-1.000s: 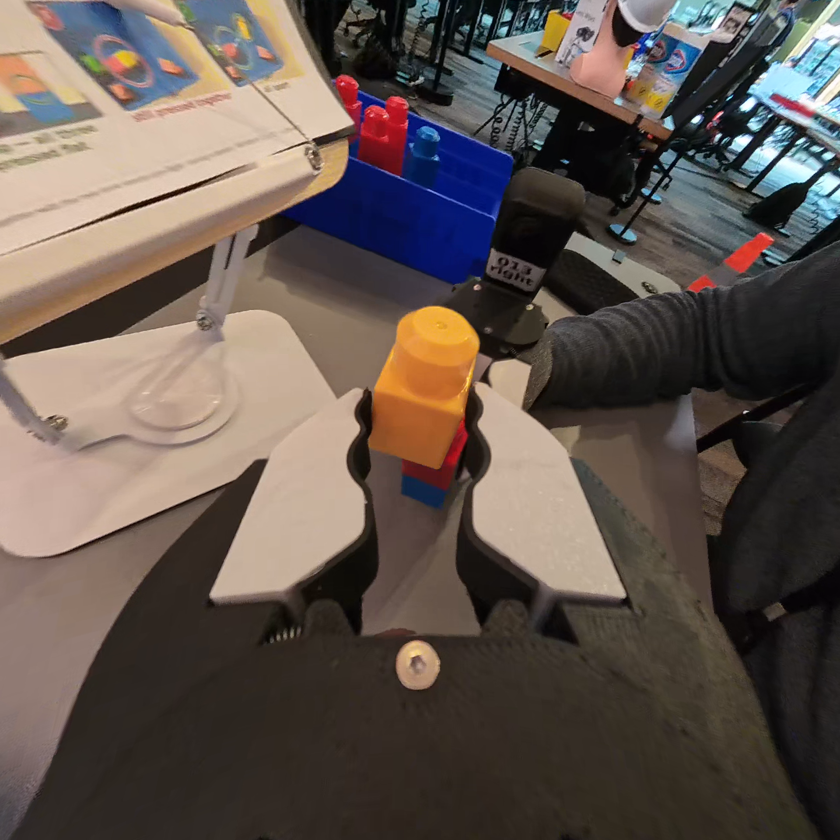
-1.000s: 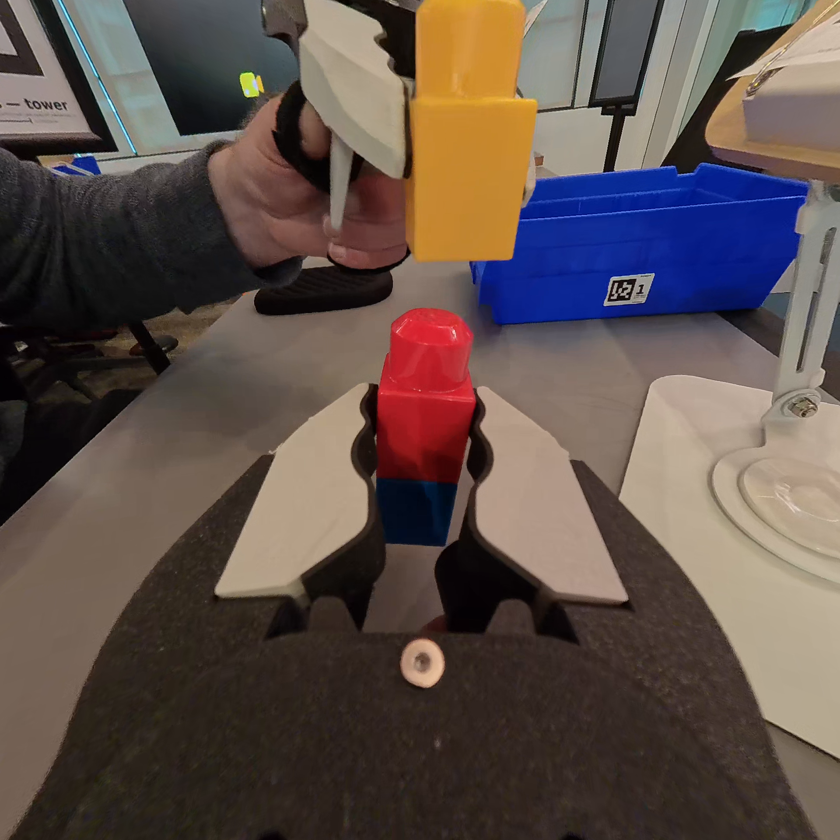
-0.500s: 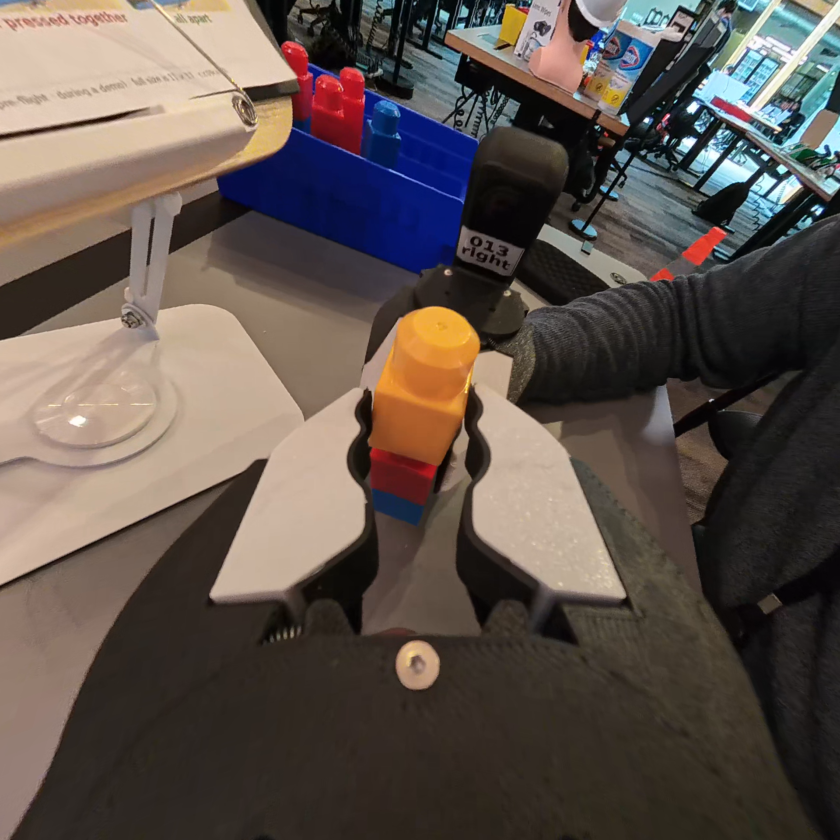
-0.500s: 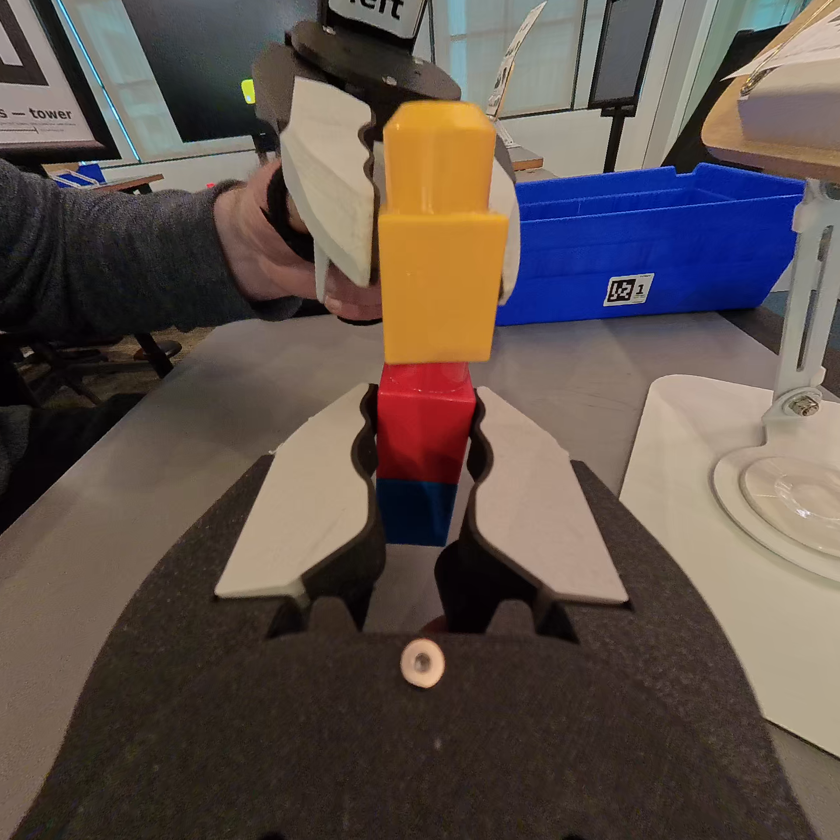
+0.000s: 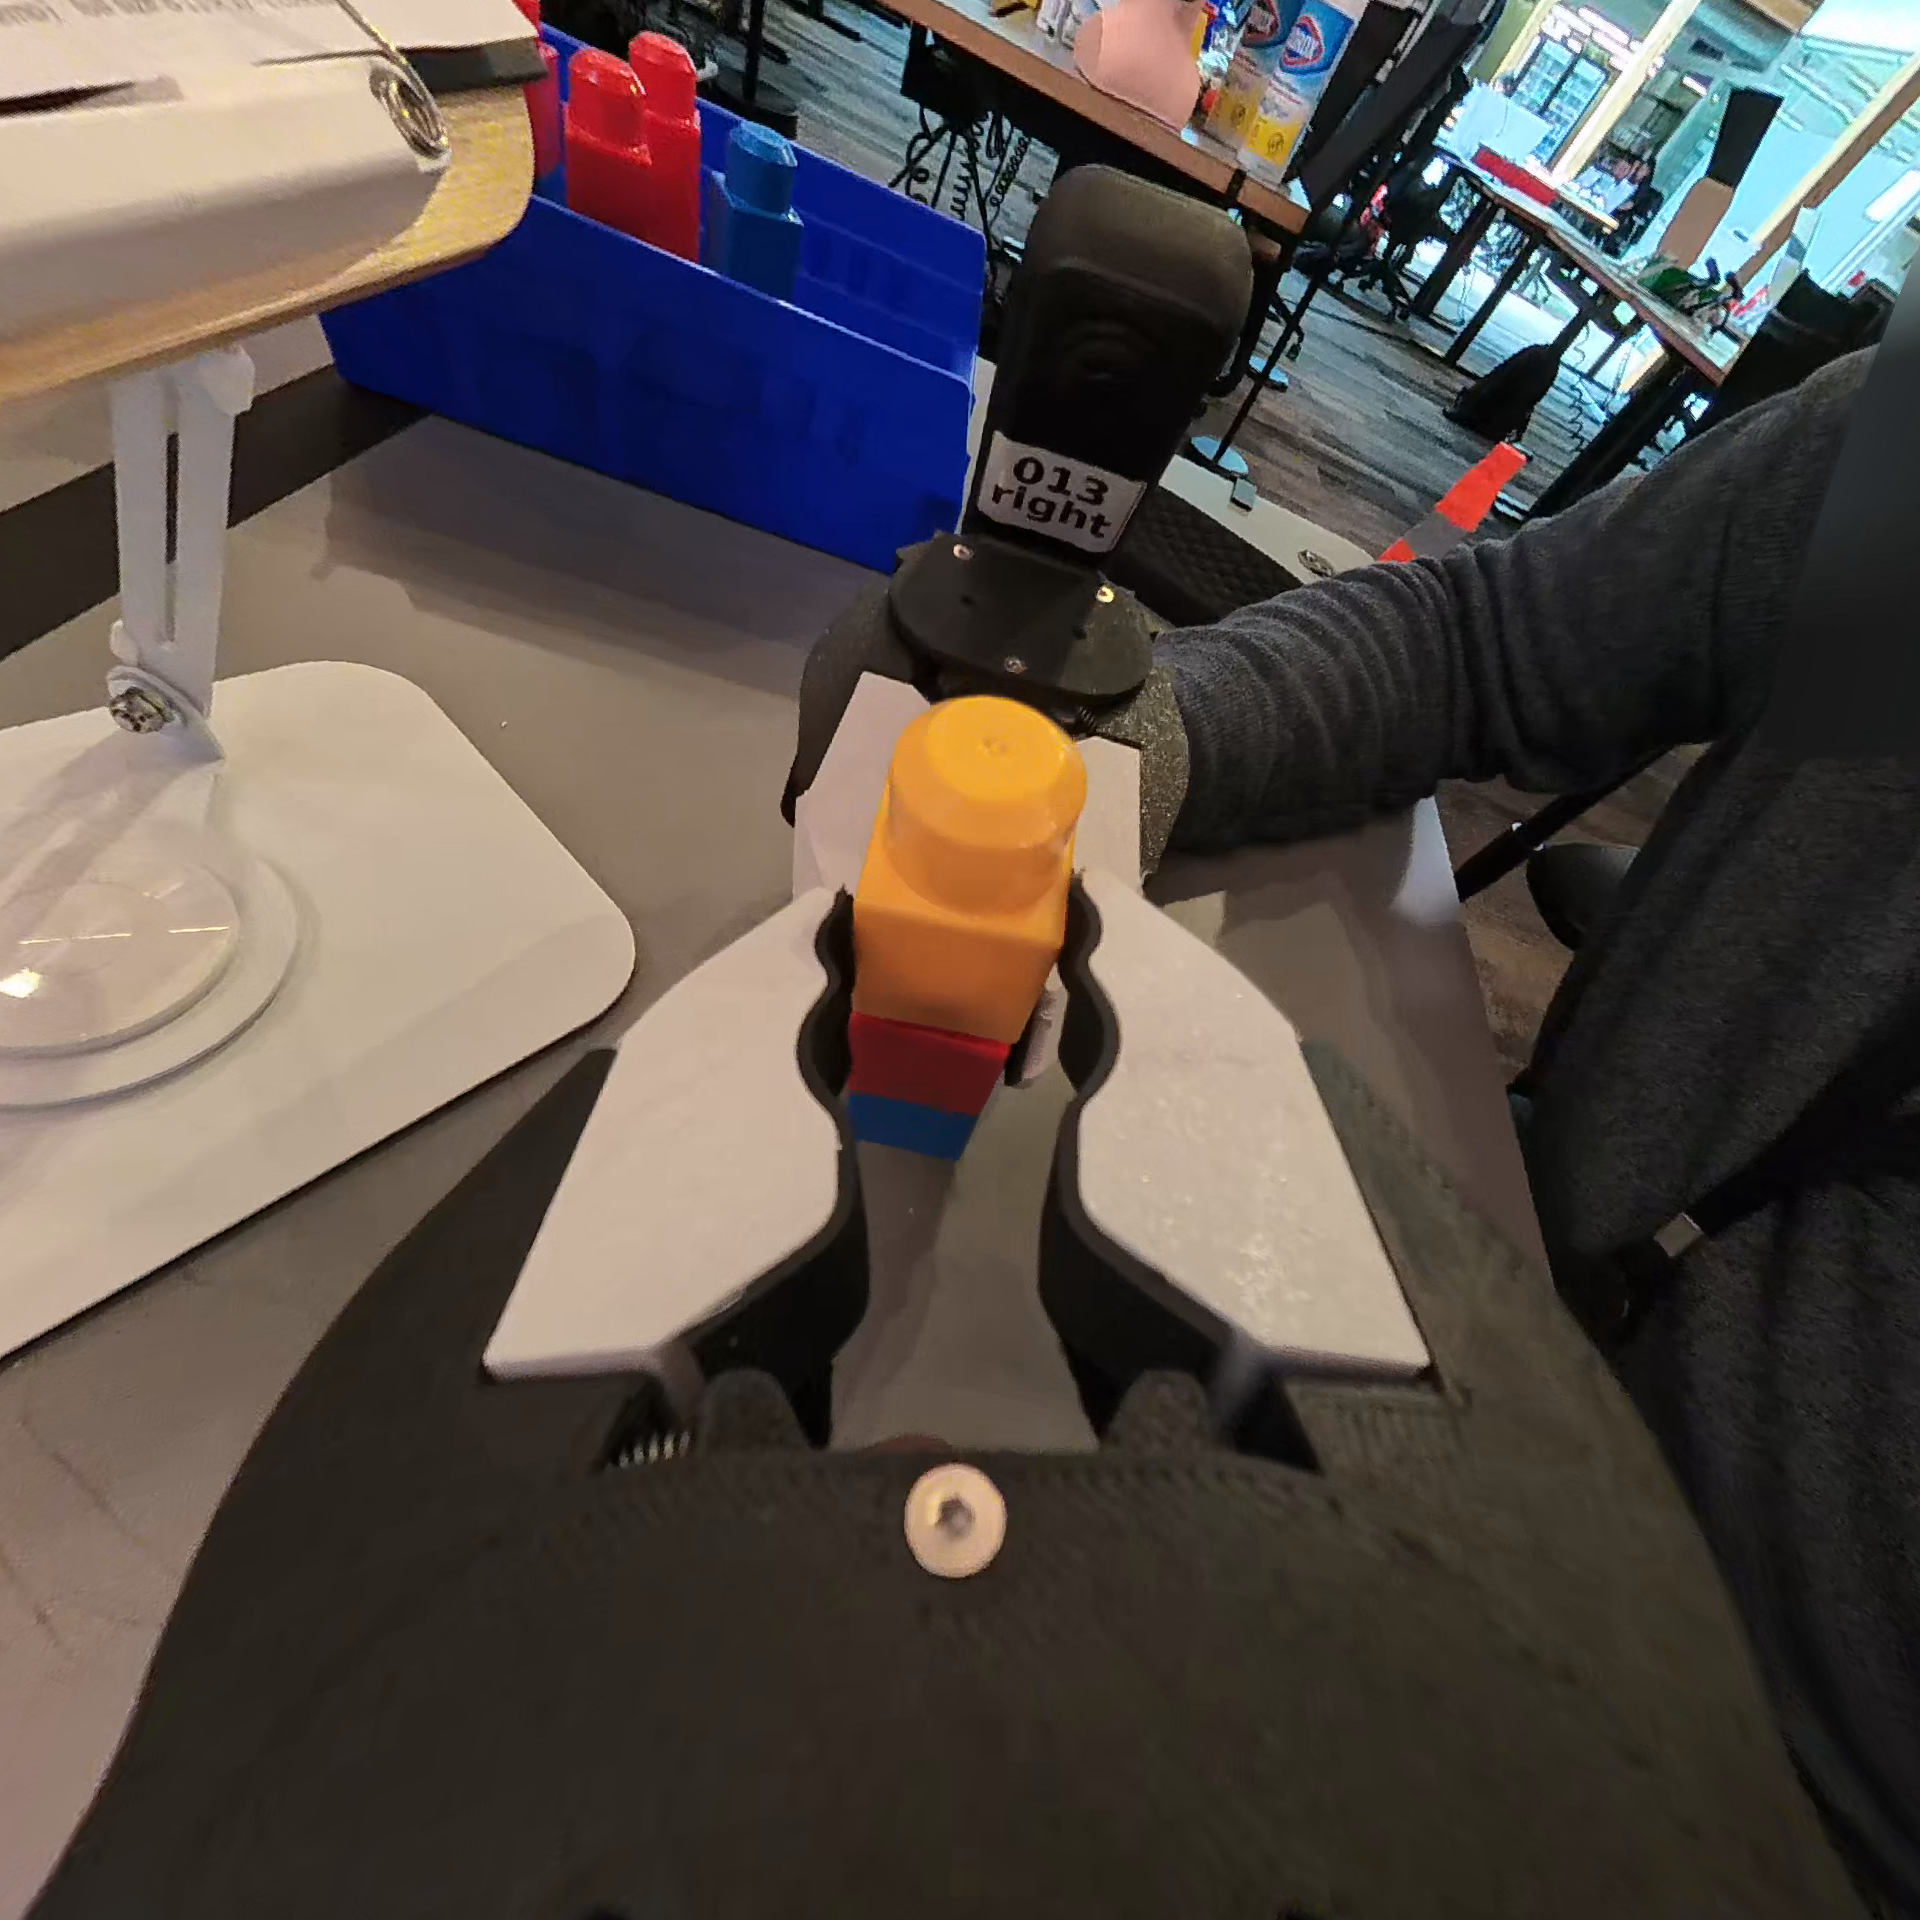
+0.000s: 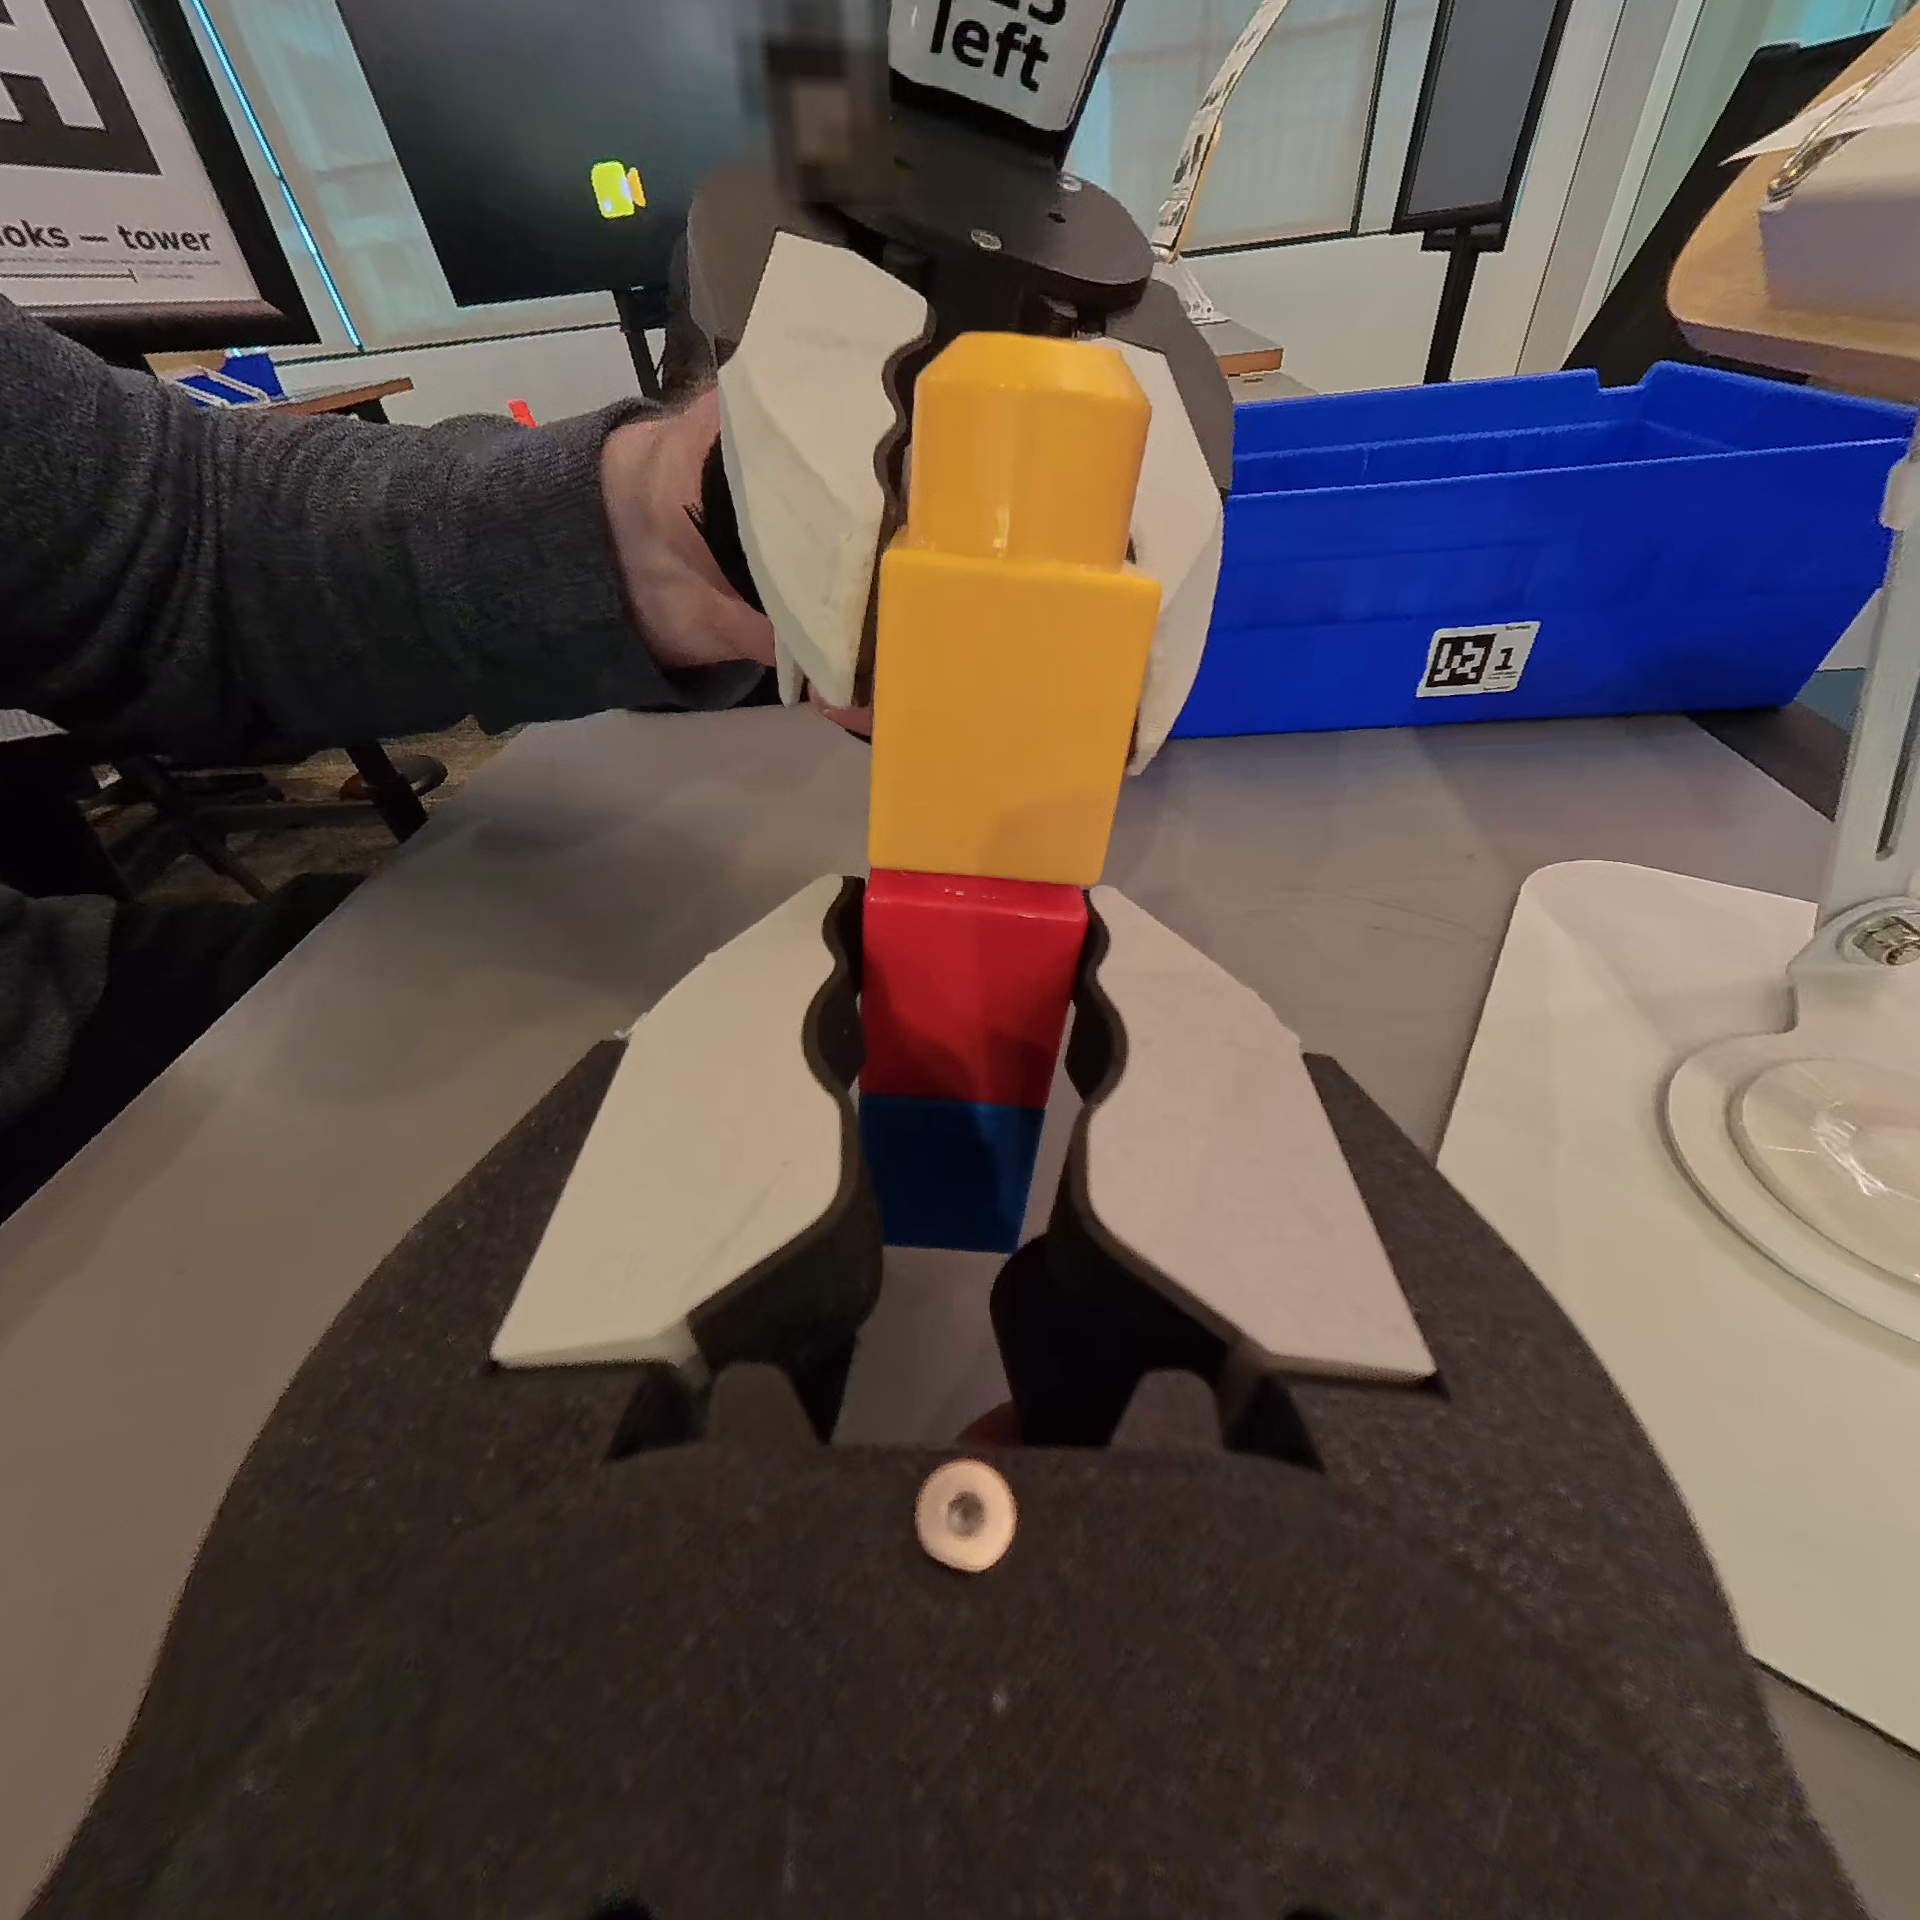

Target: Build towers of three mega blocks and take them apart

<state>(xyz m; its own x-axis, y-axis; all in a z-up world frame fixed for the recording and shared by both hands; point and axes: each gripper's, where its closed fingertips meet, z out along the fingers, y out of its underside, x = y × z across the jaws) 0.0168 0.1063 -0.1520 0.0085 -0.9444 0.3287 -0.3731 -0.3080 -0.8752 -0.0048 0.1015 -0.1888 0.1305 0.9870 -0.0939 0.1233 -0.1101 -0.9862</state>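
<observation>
Matte grey tabletop, glossy square-bodied tower

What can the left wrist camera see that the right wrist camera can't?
Only the left wrist view shows the red blocks and a blue block standing up inside the blue bin, and the round stud top of the yellow block.

Only the right wrist view shows the bin's square marker sticker and the hand holding the left tongs.

Both show the yellow, red and blue tower, with the left tongs gripping yellow and the right tongs gripping red.
</observation>
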